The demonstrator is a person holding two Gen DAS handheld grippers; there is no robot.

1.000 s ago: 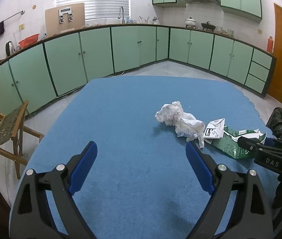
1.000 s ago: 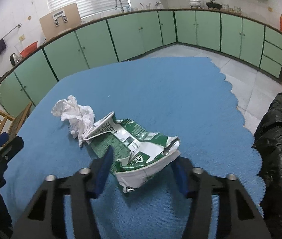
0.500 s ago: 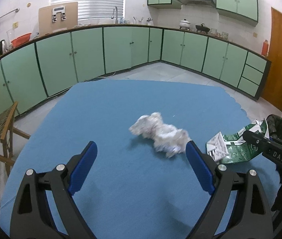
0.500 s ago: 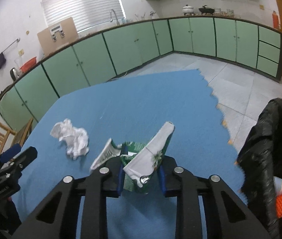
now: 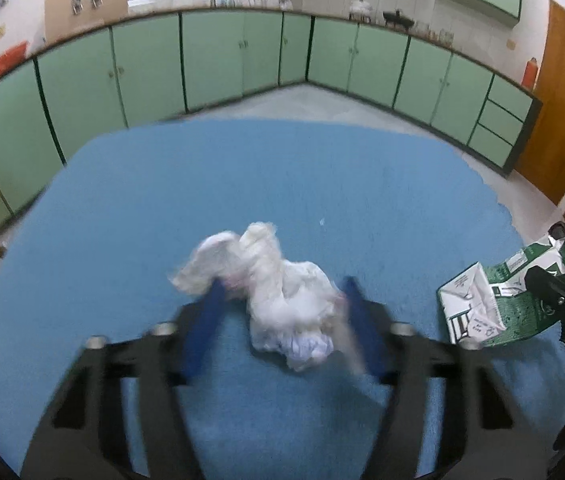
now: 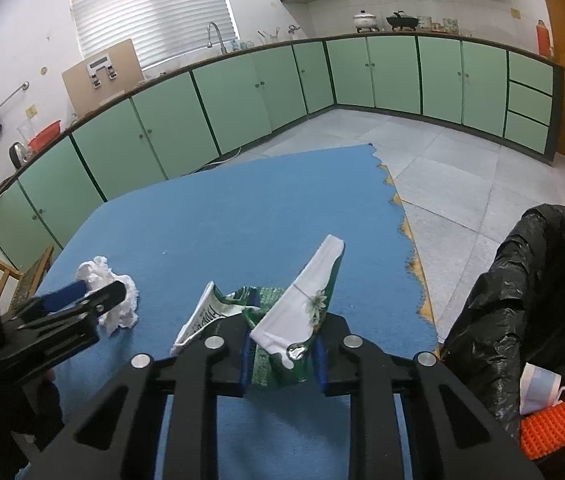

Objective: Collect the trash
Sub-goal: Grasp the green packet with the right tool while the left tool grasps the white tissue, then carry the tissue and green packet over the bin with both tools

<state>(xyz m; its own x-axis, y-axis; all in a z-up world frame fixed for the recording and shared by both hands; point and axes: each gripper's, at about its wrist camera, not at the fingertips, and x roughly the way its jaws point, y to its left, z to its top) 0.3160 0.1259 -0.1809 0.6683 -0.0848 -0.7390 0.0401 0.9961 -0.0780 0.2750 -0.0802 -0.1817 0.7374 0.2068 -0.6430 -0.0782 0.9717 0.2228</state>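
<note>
Right claw (image 6: 282,354) pinching the crushed green-white carton (image 6: 298,312), lifted clear of the blue worktop (image 6: 242,208) near its right edge. Black-lined trash bin (image 6: 522,280) sits just off that edge, beside the claw; some rubbish is already inside. Left claw (image 5: 282,300) has its blue fingers (image 5: 206,320) either side of the crumpled white paper wad (image 5: 282,296), which lies mid-worktop. The view is blurred, and I cannot tell whether the claw has closed onto it yet.

Step in hand, as I judge it: grab the wad while the carton goes to the bin. To do it well: centre the wad between the fingers, squeeze low on the bulk rather than a loose flap, lift straight. For the carton: keep the pinch firm, get fully over the bin mouth before release. Risk: the wad slipping out, or the carton catching the bag rim.
</note>
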